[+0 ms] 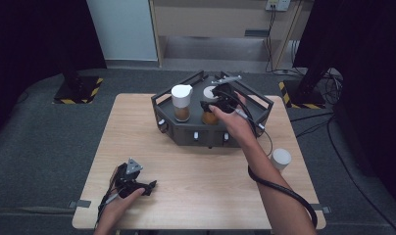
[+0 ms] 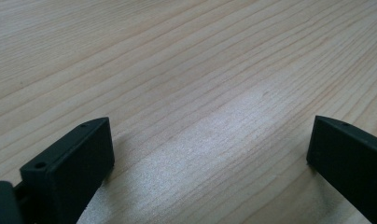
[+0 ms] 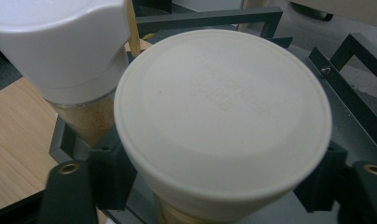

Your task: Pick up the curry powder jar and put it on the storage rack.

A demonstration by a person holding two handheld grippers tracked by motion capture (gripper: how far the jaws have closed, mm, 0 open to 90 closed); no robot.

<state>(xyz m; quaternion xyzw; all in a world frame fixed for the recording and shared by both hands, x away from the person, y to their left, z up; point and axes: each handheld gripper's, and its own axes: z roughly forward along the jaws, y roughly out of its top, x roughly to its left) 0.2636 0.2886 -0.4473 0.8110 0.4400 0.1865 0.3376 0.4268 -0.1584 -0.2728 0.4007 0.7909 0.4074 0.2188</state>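
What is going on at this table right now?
A person works with a gripper in each hand. The right gripper sits around a white-capped spice jar standing in the dark rack, beside a second jar; whether its pads press on the jar is unclear. The left gripper rests open on the wooden table. Another white-capped jar stands outside the rack.

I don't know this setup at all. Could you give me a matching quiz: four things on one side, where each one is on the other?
Things:
1. jar with round cream lid
2. jar with white shaped cap
3. lone white-capped jar
4. left gripper

Places:
A. on the table beside the person's right forearm
B. in the dark rack, free of both grippers
C. low over bare wood at the near left, jaws open
D. in the rack, between the jaws of the right gripper

Pairs: 1-D, 2-B, 3-A, 4-C
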